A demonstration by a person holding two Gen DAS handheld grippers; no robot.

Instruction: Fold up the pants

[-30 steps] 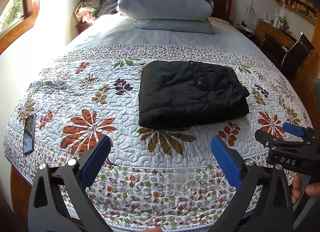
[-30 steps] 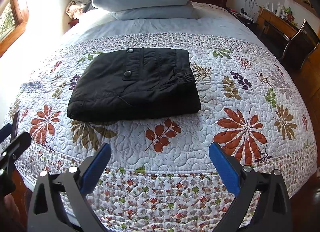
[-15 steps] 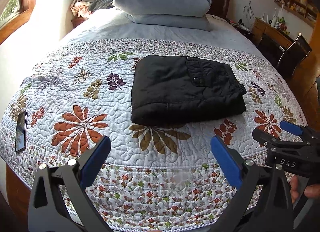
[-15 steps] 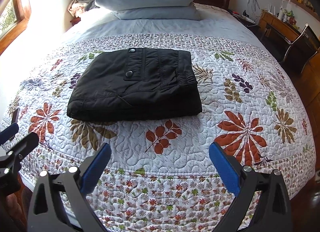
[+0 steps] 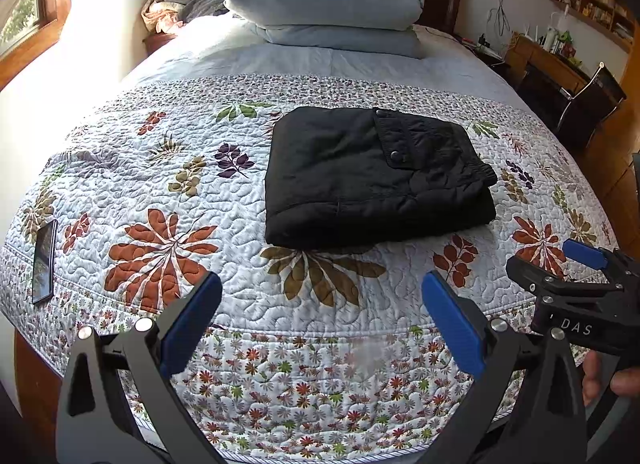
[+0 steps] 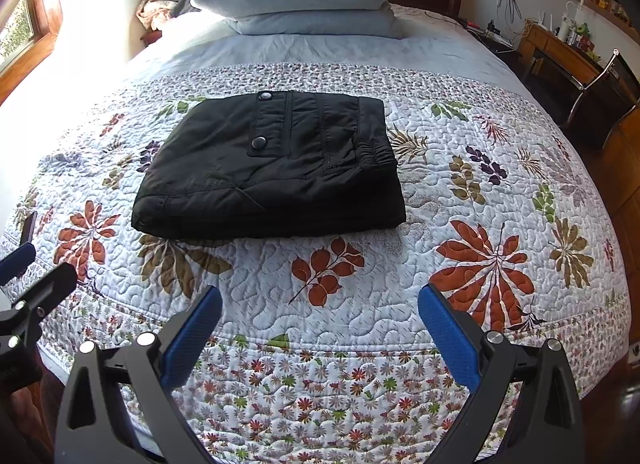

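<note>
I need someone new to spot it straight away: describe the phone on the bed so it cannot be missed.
Start from the bed's floral quilt, where the folded black pants lie in the middle. Look far left of them to the quilt's near left corner. The phone lies flat there, a slim dark glossy slab, the only hard, unpatterned thing among stitched leaves.

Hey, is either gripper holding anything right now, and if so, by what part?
Nothing is held. The left gripper and right gripper are both open above the quilt, apart from the folded black pants.
</note>
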